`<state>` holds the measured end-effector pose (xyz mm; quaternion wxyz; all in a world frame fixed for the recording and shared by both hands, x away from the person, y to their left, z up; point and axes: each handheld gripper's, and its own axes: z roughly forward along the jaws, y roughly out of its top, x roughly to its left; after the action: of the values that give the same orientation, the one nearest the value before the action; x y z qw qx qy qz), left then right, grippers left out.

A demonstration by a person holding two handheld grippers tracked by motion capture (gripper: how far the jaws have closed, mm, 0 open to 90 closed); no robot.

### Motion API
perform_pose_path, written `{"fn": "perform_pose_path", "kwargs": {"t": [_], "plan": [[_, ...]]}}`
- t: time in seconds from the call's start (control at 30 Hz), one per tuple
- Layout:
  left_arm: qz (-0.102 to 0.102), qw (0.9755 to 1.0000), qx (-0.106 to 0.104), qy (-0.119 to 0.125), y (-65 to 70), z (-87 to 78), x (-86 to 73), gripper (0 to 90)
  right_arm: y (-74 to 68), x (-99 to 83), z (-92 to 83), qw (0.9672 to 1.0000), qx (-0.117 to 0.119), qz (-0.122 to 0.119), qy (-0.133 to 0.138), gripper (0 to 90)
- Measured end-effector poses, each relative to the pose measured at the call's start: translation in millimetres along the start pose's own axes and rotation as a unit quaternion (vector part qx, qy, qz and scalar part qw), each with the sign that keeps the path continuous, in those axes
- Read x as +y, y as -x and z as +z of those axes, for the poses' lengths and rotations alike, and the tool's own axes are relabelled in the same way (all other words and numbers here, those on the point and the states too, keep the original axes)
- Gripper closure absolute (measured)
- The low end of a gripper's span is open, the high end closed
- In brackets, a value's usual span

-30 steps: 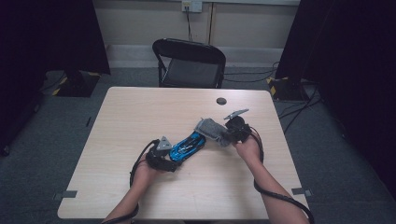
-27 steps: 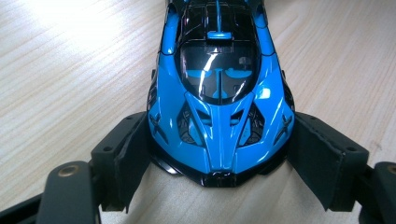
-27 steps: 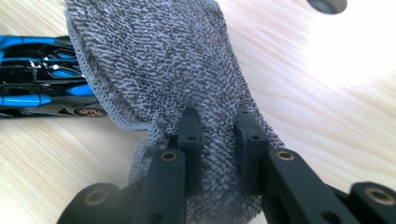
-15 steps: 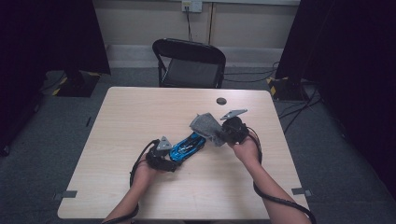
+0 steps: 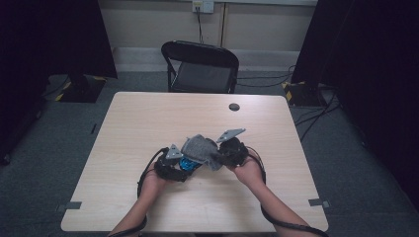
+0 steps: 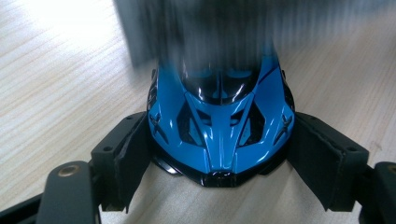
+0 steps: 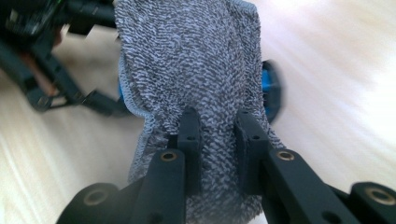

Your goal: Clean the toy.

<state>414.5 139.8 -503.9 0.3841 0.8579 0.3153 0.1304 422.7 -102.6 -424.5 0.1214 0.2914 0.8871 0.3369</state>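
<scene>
A blue toy car (image 6: 219, 121) with black trim sits on the wooden table, and my left gripper (image 6: 219, 154) is shut on its sides. In the high view the blue toy car (image 5: 187, 163) peeks out between the left gripper (image 5: 174, 165) and a grey cloth (image 5: 200, 148). My right gripper (image 7: 218, 140) is shut on the grey cloth (image 7: 187, 60), a terry towel that drapes over the far part of the car. The right gripper (image 5: 228, 150) in the high view sits just right of the cloth. A blurred grey mass covers the top of the car in the left gripper view.
The light wooden table (image 5: 148, 118) has a small dark round cap (image 5: 234, 106) at its far right. A black folding chair (image 5: 200, 66) stands behind the table. Cables trail from both grippers toward the near edge.
My right gripper has moved left with the cloth, drawing it over the car toward the left gripper. The left gripper and the car have stayed in place.
</scene>
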Motion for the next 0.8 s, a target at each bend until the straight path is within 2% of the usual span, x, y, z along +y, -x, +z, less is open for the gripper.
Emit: {"fn": "perform_pose_path", "kwargs": {"t": [0.2, 0.37, 0.47, 0.63, 0.8], "plan": [[0.002, 1.0, 0.002, 0.0, -0.1, -0.1, 0.1, 23.0, -18.6, -7.1, 25.5, 0.9991, 0.013, -0.019, -0.035, 75.3], [0.002, 1.0, 0.002, 0.0, -0.2, -0.2, 0.1, 23.0, -20.4, -6.9, 28.3, 0.9986, 0.007, -0.027, -0.044, 75.3], [0.0, 1.0, 0.0, 0.0, 0.0, 0.1, 0.0, 23.0, -15.4, -6.8, 25.9, 0.9988, -0.007, -0.024, -0.043, 75.3], [0.0, 1.0, 0.0, 0.0, 0.1, 0.1, 0.0, 23.0, 5.3, -9.8, 19.0, 0.9989, -0.022, 0.004, -0.041, 75.3], [0.0, 1.0, 0.0, 0.0, 0.1, 0.1, 0.0, 23.0, 21.7, -14.0, 14.4, 0.9981, -0.037, 0.021, -0.045, 75.3]]}}
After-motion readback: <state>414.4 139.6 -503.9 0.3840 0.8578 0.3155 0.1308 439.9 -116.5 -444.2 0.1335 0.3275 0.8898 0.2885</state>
